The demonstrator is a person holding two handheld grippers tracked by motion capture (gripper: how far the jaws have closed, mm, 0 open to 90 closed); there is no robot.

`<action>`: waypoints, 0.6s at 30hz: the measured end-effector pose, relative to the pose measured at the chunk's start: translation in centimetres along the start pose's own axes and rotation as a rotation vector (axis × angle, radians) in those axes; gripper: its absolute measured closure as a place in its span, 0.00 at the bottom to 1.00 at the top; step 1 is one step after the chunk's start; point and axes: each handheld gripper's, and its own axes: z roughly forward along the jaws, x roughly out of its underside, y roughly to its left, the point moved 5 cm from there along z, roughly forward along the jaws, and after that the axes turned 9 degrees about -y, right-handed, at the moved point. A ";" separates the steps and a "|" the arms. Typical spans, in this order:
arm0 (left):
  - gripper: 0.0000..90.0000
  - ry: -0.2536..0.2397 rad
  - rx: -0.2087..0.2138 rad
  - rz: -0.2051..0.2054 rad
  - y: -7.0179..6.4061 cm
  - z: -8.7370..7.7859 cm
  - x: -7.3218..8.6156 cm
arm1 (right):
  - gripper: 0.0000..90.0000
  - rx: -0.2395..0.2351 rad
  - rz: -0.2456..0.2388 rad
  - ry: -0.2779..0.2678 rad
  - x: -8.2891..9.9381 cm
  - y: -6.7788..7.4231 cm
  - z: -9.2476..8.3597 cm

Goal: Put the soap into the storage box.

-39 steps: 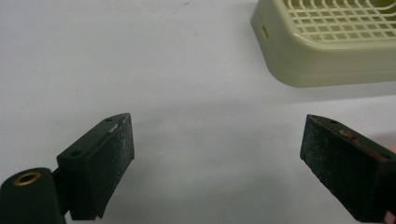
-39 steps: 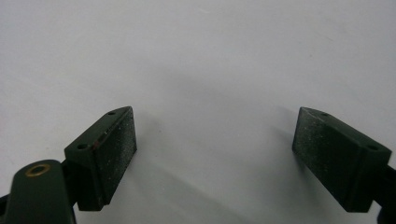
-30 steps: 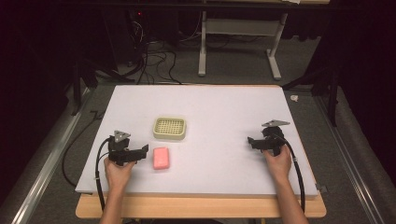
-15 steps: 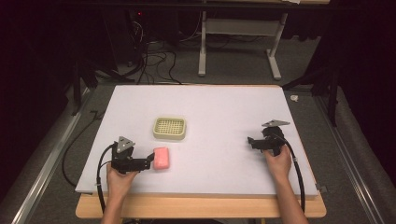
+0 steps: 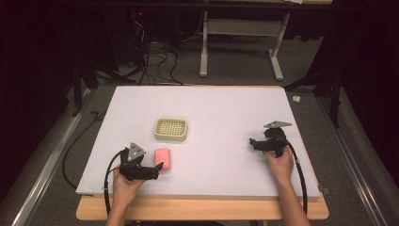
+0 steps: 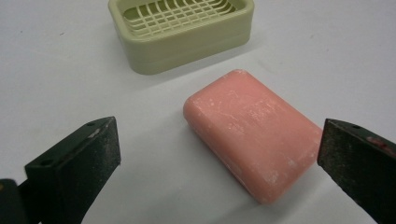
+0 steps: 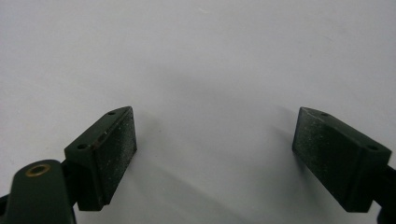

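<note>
A: Pink soap bar [image 5: 163, 158], high view: flat on the white table [image 5: 226, 108], just before the left gripper [image 5: 157, 170], near the cream soap dish [image 5: 171, 129]. Right gripper [image 5: 252, 142]: well apart, idle.

B: Left gripper view?

A: Jaws wide apart, flanking the soap bar [image 6: 254, 145], likely lined up for a grab.

B: Right gripper view?

A: Jaws spread, nothing between, bare table [image 7: 210, 60].
</note>
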 end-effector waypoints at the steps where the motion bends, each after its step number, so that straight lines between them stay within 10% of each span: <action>1: 0.00 -0.003 0.001 0.007 -0.1 0.1 0.0 | 0.16 0.000 -0.001 0.000 0.0 0.0 0.0; 18: 0.00 0.028 0.024 0.045 -0.8 1.3 0.3 | 0.16 0.001 -0.002 -0.001 0.0 0.0 0.0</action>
